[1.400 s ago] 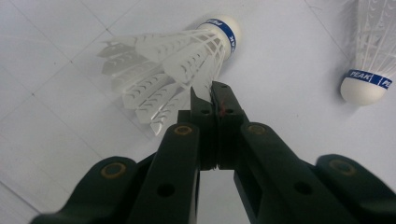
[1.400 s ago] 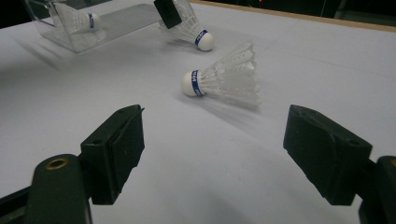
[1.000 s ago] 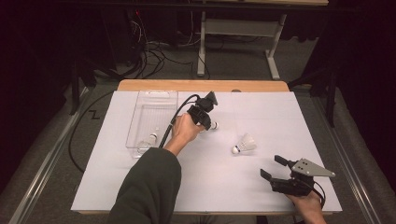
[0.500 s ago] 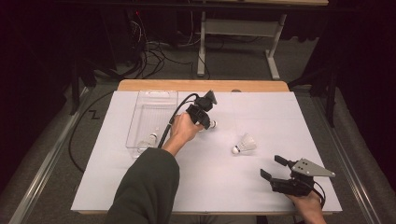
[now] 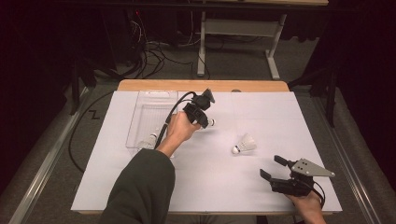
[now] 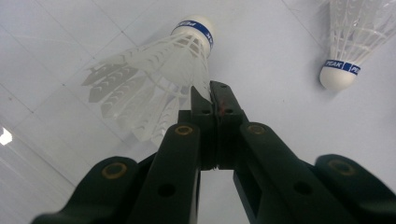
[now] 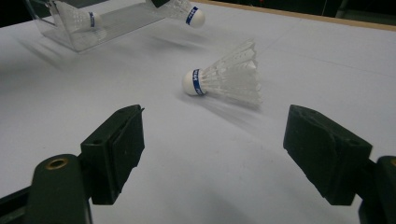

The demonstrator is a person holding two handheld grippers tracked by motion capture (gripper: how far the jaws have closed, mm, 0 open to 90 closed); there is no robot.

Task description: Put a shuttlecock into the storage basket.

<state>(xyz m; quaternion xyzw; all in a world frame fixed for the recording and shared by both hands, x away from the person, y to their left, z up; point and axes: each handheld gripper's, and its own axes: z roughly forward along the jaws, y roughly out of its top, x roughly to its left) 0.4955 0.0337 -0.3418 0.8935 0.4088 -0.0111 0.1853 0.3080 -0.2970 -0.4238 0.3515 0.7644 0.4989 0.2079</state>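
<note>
Here the left gripper (image 5: 201, 108) has its jaws clenched on the feather edge of a shuttlecock (image 6: 159, 70), held above the white table (image 5: 233, 186) just right of the clear box (image 5: 140, 119), cork end pointing away from the jaws. A second shuttlecock (image 5: 244, 143) lies on the table, far and left of the right gripper (image 5: 275, 168), whose jaws stand wide apart. Nothing has visibly shifted since a second ago.
</note>
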